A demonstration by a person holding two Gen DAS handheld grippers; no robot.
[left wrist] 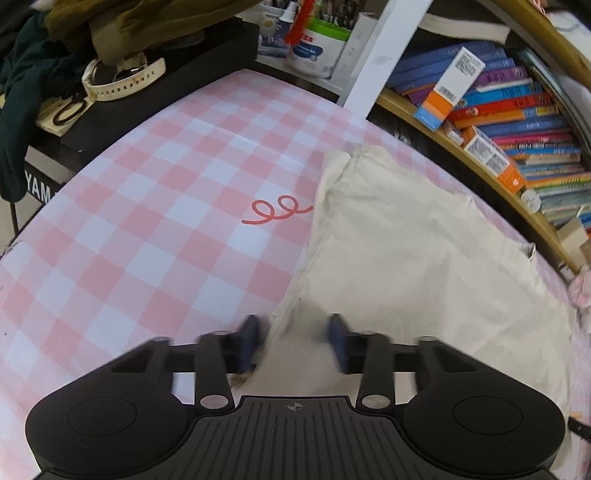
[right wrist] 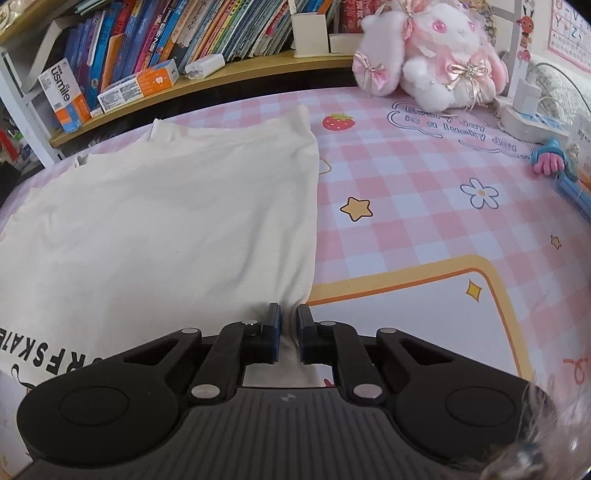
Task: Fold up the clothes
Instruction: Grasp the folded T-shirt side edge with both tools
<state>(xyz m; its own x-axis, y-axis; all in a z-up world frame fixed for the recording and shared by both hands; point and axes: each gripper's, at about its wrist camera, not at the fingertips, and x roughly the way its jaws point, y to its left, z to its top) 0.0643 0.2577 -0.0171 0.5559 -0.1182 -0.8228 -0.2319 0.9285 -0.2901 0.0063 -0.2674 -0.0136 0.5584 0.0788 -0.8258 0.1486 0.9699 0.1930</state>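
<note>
Lying mostly flat on the checked surface (right wrist: 424, 206), the cream shirt (right wrist: 166, 221) is awaiting its main folds, right gripper (right wrist: 288, 325) fingers pinching its corner, left gripper (left wrist: 295, 339) fingers spread over its edge.

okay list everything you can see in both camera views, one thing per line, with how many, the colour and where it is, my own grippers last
shirt: one, cream, black lettering near its hem, flat on the cloth
cloth: one, pink and white check, covering the surface
plush rabbit: one, white and pink, far edge of the cloth
books: many, mixed colours, on the shelf behind
boxes: two, orange and white, on the shelf front
watch: one, white strap, on the black case at far left
clothes pile: dark green and olive, above the watch
left gripper: jaws apart, astride the shirt edge
right gripper: jaws nearly closed on the shirt corner
</note>
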